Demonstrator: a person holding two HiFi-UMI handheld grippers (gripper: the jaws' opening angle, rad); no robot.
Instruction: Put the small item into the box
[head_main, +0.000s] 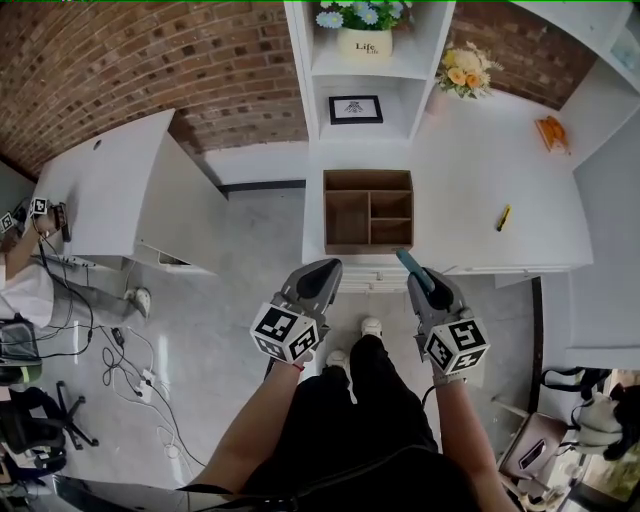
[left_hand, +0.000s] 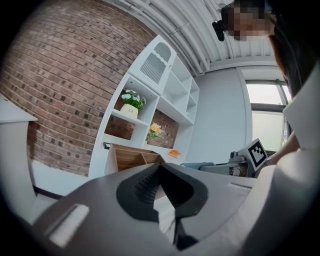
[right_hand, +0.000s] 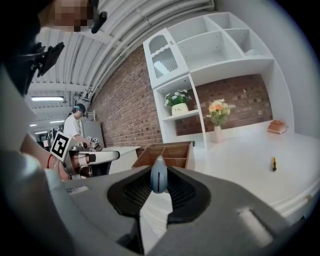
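A wooden box with several compartments stands at the near edge of the white table; it also shows in the left gripper view and the right gripper view. My right gripper is shut on a small blue-grey item that sticks out toward the box, just short of the table edge. My left gripper is level with it on the left, shut, nothing between its pads.
A small yellow item lies on the table right of the box, an orange object farther back. A white shelf unit holds a flower pot and a framed picture. A second white table stands left, cables on the floor.
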